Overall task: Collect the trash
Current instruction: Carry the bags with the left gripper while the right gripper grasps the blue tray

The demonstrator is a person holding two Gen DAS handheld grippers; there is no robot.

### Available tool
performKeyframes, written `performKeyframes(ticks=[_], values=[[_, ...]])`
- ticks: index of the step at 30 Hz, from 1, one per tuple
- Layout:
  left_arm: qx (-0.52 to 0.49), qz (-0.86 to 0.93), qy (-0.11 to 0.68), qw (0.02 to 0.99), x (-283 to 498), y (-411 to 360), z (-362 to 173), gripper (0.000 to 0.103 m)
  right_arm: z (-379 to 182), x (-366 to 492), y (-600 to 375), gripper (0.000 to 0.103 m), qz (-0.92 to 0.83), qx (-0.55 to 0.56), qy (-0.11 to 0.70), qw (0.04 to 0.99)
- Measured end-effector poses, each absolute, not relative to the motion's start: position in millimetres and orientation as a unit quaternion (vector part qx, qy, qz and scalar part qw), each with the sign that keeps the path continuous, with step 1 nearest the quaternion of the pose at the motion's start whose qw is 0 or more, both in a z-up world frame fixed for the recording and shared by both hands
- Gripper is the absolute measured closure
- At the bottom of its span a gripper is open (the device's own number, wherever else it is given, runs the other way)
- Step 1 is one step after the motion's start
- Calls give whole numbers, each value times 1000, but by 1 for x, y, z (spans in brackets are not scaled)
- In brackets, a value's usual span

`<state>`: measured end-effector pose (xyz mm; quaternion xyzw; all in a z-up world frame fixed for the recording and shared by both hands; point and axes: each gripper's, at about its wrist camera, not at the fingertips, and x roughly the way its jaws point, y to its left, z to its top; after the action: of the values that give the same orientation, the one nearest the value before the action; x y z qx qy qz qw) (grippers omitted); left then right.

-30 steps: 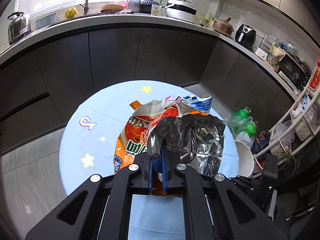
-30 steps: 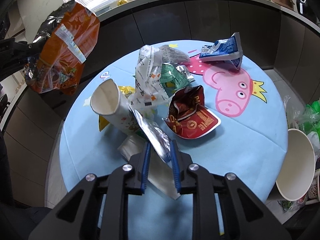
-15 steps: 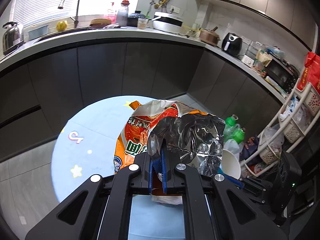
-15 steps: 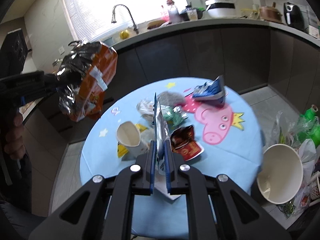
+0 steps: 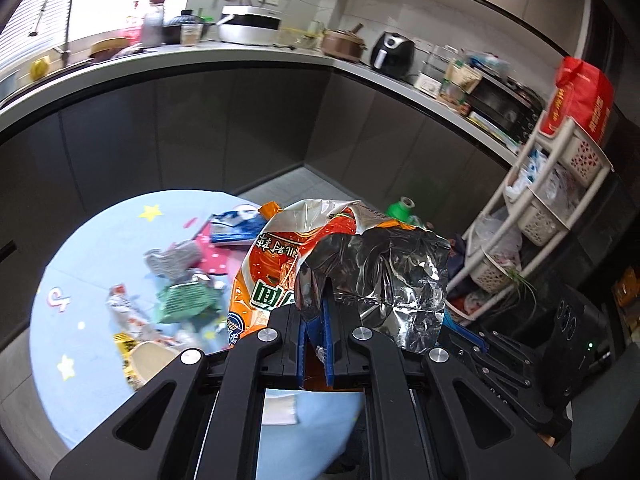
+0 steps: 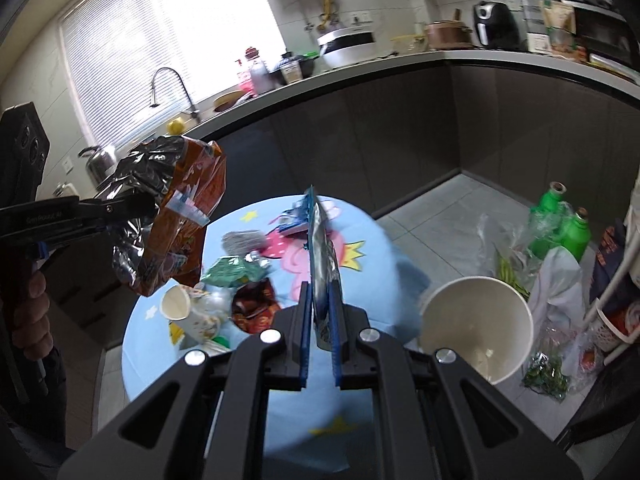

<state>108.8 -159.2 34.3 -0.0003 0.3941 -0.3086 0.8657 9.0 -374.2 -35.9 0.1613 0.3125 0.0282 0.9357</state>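
Item one: orange chip bag (image 5: 280, 272), crumpled, silver lining turned out. I have it pinched in my left gripper (image 5: 316, 320), jaws nearly together on the foil, the bag hanging in the air above the near edge of the table (image 5: 80, 320). From the right wrist view the same bag (image 6: 180, 216) dangles clear of everything, gripped by one corner only.

Item two: flat blue-and-silver wrapper (image 6: 324, 264), standing upright on its edge between the pads of my right gripper (image 6: 320, 340), jaws narrow and clamped on its lower part. It is lifted off the table.

Item three: white bucket (image 6: 476, 328), mouth open, just beside the table's right edge on the floor side. I take this as the place for the trash.

Left on the table: paper cup (image 6: 180, 308) lying on its side, dark red wrapper (image 6: 252, 304) beside it, green wrapper (image 6: 232, 272), grey crumpled piece (image 6: 244, 240), blue packet (image 5: 236, 228) at the far side.

Nearby, not mine to collect as far as I judge: green bottles (image 6: 560, 216) and bags on the floor, white shelf rack (image 5: 560, 184).

Risks: the chip bag is broad and light; released off-centre it could catch the bucket rim and slide to the floor. The thin wrapper may cling to a pad on opening. Both grippers heading for one bucket could collide.
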Motion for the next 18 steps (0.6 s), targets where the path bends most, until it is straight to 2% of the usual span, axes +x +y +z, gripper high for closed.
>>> performKeyframes(ticks=[11, 18], values=[[35, -380, 429, 819, 118, -277, -1, 97, -72, -24, -454, 93, -63, 196, 322, 924], [63, -399, 465, 788, 137, -345, -51, 97, -102, -29, -493, 93, -116, 215, 339, 909]])
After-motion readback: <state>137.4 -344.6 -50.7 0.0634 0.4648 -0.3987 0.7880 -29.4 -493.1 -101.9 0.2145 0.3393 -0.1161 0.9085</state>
